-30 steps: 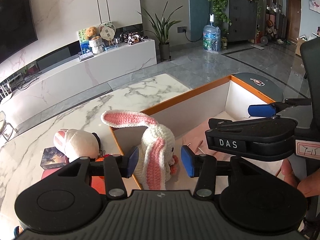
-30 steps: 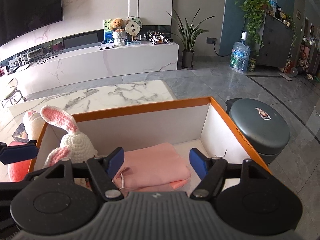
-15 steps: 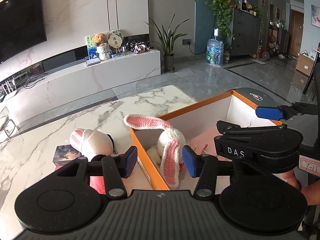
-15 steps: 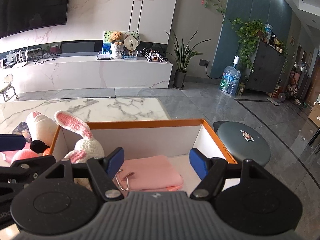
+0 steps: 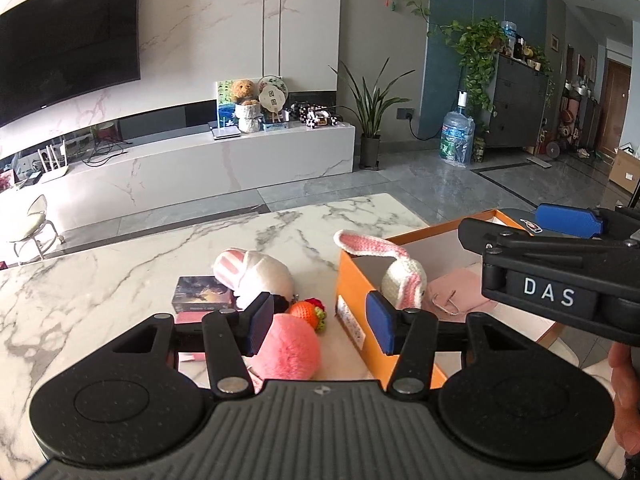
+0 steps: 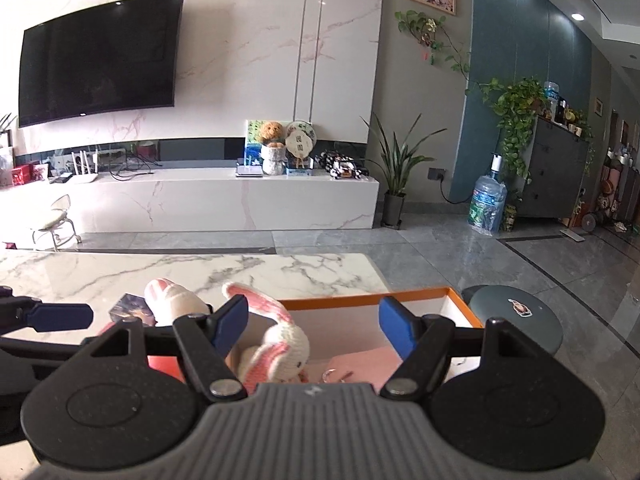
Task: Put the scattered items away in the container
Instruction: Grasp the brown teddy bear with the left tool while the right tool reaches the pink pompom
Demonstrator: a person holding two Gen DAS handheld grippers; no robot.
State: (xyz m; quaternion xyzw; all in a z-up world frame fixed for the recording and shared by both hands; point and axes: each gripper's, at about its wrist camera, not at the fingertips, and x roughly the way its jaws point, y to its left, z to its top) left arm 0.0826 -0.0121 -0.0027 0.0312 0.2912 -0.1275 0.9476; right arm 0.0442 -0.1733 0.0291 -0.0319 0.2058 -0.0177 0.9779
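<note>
A: Both tongs empty — left gripper (image 5: 319, 325) with jaws apart above the pink plush ball (image 5: 289, 347); right gripper (image 6: 313, 324) with jaws apart over the orange box (image 6: 362, 303).

B: Task items?

A: Crochet bunny (image 5: 403, 279) sits inside the box at its left wall, one ear draped over the rim; folded pink cloth (image 5: 459, 290) and a metal clip (image 5: 445, 303) beside it. On the marble table (image 5: 120, 272), left of the box: pink ball, orange crochet piece (image 5: 307, 311), white plush (image 5: 260, 274), small printed box (image 5: 203, 294).

B: Legible writing?

A: "DAS" on the right gripper's body (image 5: 549, 297) — box label too small to read.
</note>
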